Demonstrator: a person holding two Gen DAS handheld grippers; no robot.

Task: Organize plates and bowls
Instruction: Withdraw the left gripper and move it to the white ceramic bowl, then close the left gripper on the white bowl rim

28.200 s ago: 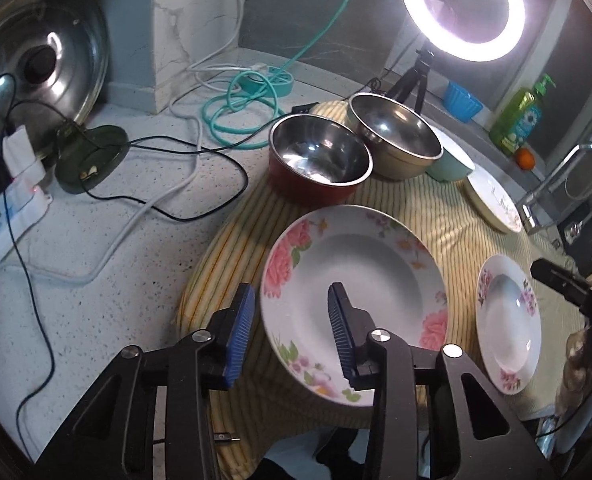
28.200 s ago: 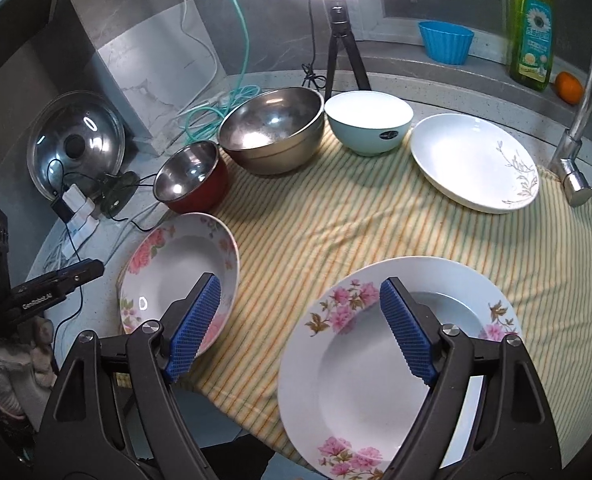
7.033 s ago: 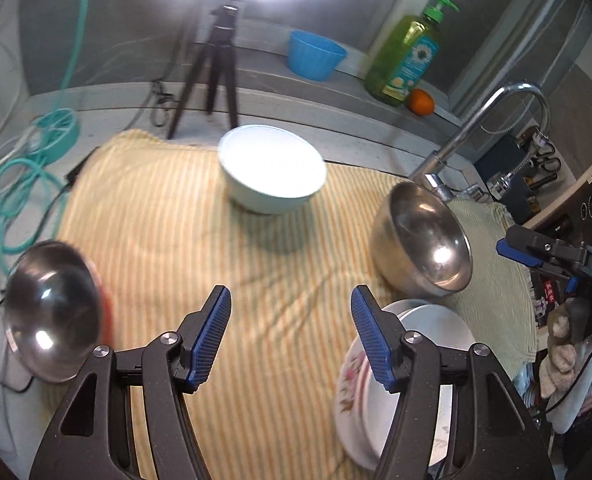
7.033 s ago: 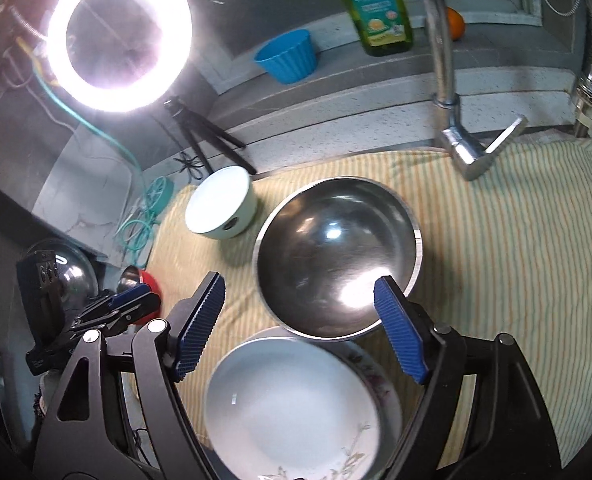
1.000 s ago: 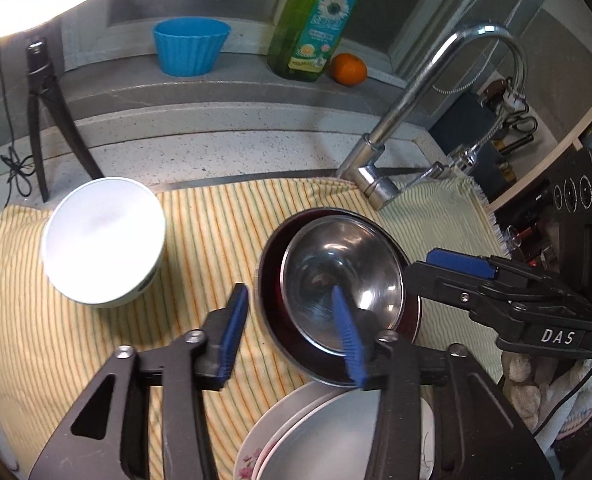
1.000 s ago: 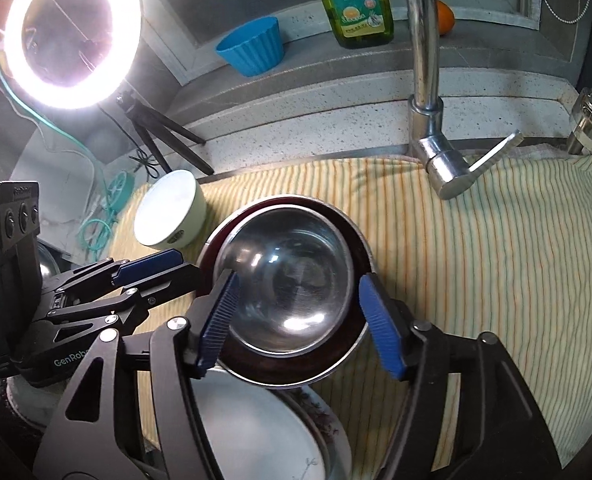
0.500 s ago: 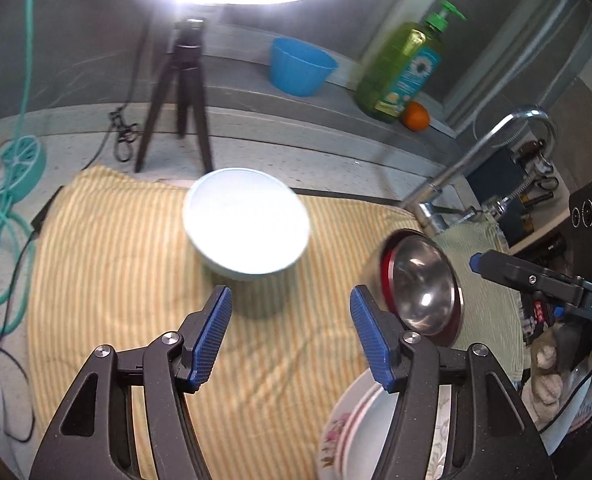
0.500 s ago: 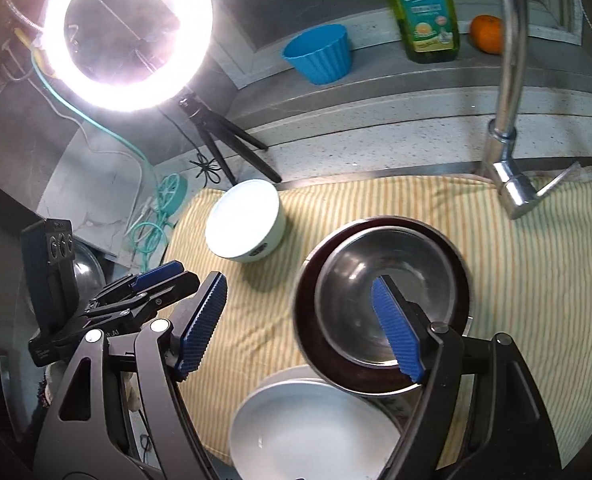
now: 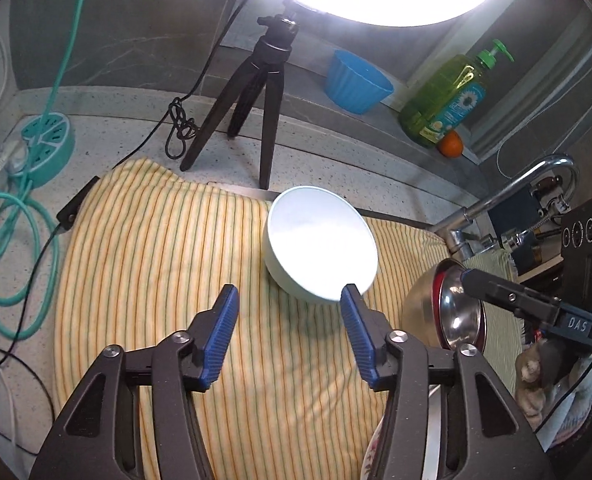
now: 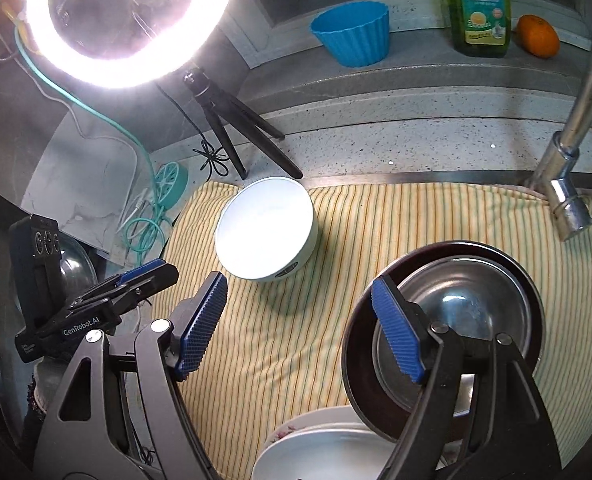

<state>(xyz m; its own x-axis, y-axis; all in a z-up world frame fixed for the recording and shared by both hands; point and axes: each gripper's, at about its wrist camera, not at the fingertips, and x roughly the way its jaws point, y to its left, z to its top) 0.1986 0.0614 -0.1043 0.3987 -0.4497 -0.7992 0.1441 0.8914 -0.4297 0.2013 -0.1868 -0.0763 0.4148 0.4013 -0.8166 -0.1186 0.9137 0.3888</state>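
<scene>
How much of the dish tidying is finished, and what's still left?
Mostly done: the plates sit stacked, and the small steel bowl is nested in the bigger one. Both tongs, left and right, are empty. Only the white bowl stands alone on the striped cloth.

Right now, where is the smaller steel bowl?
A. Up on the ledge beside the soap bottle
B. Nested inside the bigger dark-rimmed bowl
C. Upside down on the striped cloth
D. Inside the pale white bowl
B: the right wrist view shows the smaller steel bowl sitting inside the bigger dark-rimmed bowl, apart from the pale white bowl standing alone on the striped cloth.
</scene>
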